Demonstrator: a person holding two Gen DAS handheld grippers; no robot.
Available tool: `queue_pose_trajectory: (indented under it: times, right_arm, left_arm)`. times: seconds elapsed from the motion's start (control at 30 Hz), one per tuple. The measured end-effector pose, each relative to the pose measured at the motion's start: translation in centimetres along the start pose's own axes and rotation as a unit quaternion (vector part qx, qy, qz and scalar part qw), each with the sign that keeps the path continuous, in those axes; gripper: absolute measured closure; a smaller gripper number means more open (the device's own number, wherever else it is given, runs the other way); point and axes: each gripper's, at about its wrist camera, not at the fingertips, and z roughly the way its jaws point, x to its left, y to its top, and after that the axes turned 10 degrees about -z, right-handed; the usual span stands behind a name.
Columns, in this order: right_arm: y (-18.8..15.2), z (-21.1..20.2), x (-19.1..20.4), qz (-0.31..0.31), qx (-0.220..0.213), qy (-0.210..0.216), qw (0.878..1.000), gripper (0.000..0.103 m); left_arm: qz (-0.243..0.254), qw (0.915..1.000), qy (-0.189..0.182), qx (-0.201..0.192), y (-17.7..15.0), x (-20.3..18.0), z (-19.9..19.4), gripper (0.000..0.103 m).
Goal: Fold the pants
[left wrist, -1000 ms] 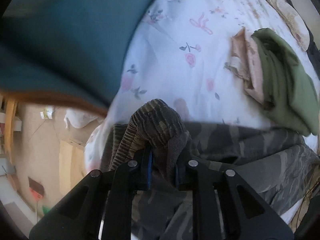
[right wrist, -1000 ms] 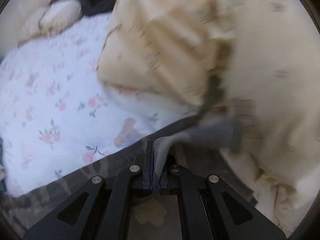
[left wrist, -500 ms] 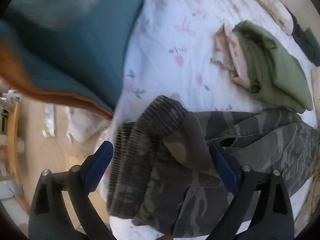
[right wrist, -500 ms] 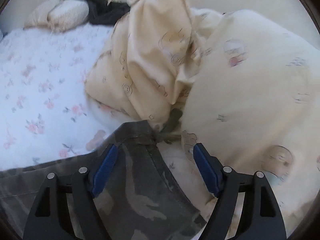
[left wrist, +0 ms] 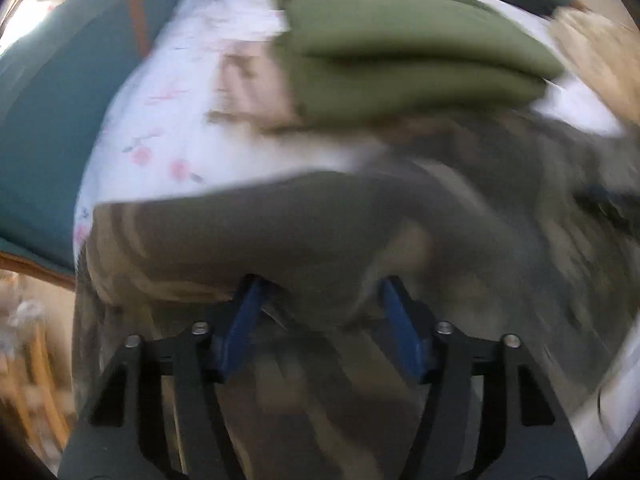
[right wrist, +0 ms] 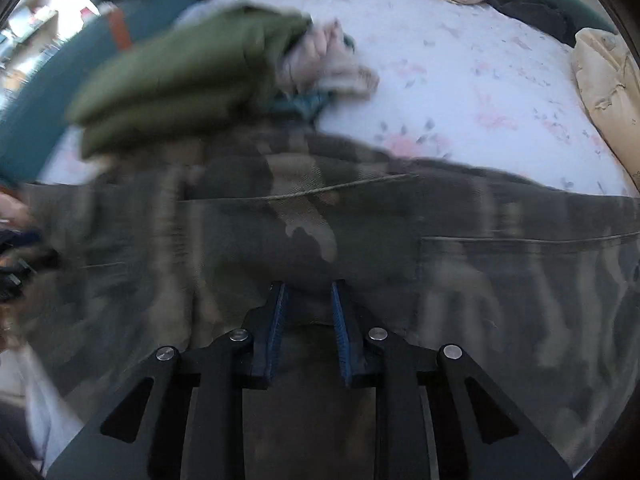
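Across the floral bed, camouflage pants lie sideways (blurred).

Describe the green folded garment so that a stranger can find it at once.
Start from the white floral bedsheet. Beyond the camouflage pants spread across its near side lies the olive-green folded garment. It is one plain colour, unlike the patterned pants, and a pale pink cloth lies against it.

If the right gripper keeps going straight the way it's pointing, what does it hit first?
Most likely the camouflage pants: their fabric already bulges between the right gripper's part-open jaws. Beyond them lies the floral bedsheet. Motion blur leaves it unclear whether the jaws already touch the cloth.
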Motion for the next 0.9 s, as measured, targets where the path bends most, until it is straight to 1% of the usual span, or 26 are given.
queue_pose_trajectory:
  times: [0.03,0.07,0.1,0.13,0.17,0.2,0.23,0.27,0.3,0.33,0.37,0.4,0.43,0.47,0.5,0.53,0.57,0.6,0.63,0.67,0.7,0.77,0.8,0.83,0.87,0.9]
  right_arm:
    - [0.3,0.6,-0.2,0.009,-0.008,-0.012,1.000,0.091]
    - [0.8,1.0,-0.7,0.030,-0.025,-0.024,0.999,0.095]
    - [1.1,1.2,-0.9,0.042,-0.034,-0.031,0.998,0.102]
    - [1.6,1.1,-1.3,0.056,-0.045,-0.046,0.996,0.103]
    - [2.0,1.2,-1.5,0.073,-0.044,-0.051,0.995,0.102]
    - [2.2,1.1,-1.7,0.086,-0.036,-0.049,0.994,0.101]
    - [2.1,0.9,-1.8,0.088,-0.033,-0.043,0.995,0.101]
    - [2.0,0.3,-1.9,0.085,-0.035,-0.036,0.995,0.101]
    - [1.3,-0.8,-2.4,0.080,-0.041,-0.022,0.996,0.101]
    - [0.7,-1.6,-3.0,0.082,-0.044,-0.019,0.995,0.101]
    - [-0.9,-3.5,-4.3,0.095,-0.061,-0.017,0.993,0.101]
    - [-2.3,-5.3,-6.0,0.109,-0.077,-0.015,0.991,0.091]
    - [-4.1,-6.9,-7.7,0.124,-0.086,-0.023,0.988,0.075]
    - [-5.5,-8.1,-9.4,0.135,-0.088,-0.033,0.986,0.065]
    - [-8.2,-10.1,-12.1,0.155,-0.095,-0.052,0.982,0.055]
    - [-9.7,-11.2,-12.9,0.165,-0.100,-0.066,0.979,0.055]
    - [-12.4,-13.2,-15.7,0.187,-0.106,-0.097,0.972,0.055]
    - [-13.5,-14.3,-17.6,0.202,-0.107,-0.110,0.967,0.054]
    - [-15.9,-15.7,-20.4,0.236,-0.111,-0.121,0.958,0.053]
    - [-18.3,-16.7,-23.4,0.276,-0.109,-0.132,0.946,0.053]
    - [-19.9,-17.6,-25.8,0.311,-0.107,-0.142,0.933,0.051]
    - [-22.4,-17.8,-29.1,0.359,-0.101,-0.150,0.916,0.051]
    - [-23.9,-17.7,-31.0,0.386,-0.093,-0.159,0.904,0.051]
    - [-24.8,-17.3,-32.2,0.406,-0.083,-0.167,0.895,0.051]
    - [-25.2,-16.9,-32.9,0.416,-0.078,-0.171,0.890,0.051]
    - [-25.6,-16.6,-34.1,0.431,-0.080,-0.170,0.883,0.051]
  left_arm:
    - [-0.013,0.9996,0.026,0.007,0.6,0.6,1.5,0.052]
    - [-0.022,0.9981,0.054,0.020,0.9,0.9,2.9,0.052]
    - [-0.036,0.9975,0.052,0.030,1.2,1.3,3.6,0.052]
    - [-0.045,0.9968,0.057,0.032,1.4,1.2,3.5,0.052]
    - [-0.049,0.9960,0.067,0.034,1.3,0.8,3.0,0.052]
    - [-0.049,0.9959,0.069,0.032,1.5,0.7,2.7,0.052]
    - [-0.056,0.9959,0.066,0.025,1.3,0.7,1.8,0.052]
    - [-0.067,0.9962,0.053,0.019,1.1,0.9,1.1,0.052]
    - [-0.075,0.9967,0.029,0.014,0.8,1.1,0.2,0.051]
    - [-0.075,0.9971,0.010,0.013,0.3,1.2,-0.4,0.051]
    - [-0.074,0.9972,-0.009,0.008,-0.3,1.3,-1.0,0.049]
    - [-0.069,0.9972,-0.028,0.002,-1.0,1.3,-1.6,0.046]
    - [-0.065,0.9971,-0.039,-0.004,-1.8,1.4,-2.1,0.046]
    - [-0.064,0.9969,-0.044,-0.009,-2.2,1.5,-2.5,0.046]
    - [-0.062,0.9969,-0.046,-0.013,-3.2,1.6,-2.9,0.046]
    - [-0.064,0.9966,-0.048,-0.021,-3.5,1.8,-3.0,0.046]
    - [-0.068,0.9960,-0.048,-0.032,-3.9,2.1,-3.4,0.046]
    - [-0.074,0.9953,-0.044,-0.044,-4.1,2.2,-3.4,0.046]
    - [-0.080,0.9948,-0.039,-0.051,-3.7,1.9,-3.2,0.046]
    - [-0.089,0.9939,-0.036,-0.055,-3.9,2.0,-3.3,0.046]
    - [-0.098,0.9929,-0.036,-0.056,-4.2,2.3,-3.3,0.046]
    - [-0.100,0.9935,-0.024,-0.047,-4.2,2.6,-2.5,0.046]
    - [-0.094,0.9946,-0.015,-0.041,-4.0,2.5,-1.8,0.046]
    - [-0.083,0.9958,-0.001,-0.038,-4.2,2.1,-1.5,0.046]
    - [-0.073,0.9962,0.017,-0.044,-4.7,1.8,-1.3,0.046]
    - [-0.067,0.9963,0.026,-0.048,-4.9,1.6,-1.2,0.046]
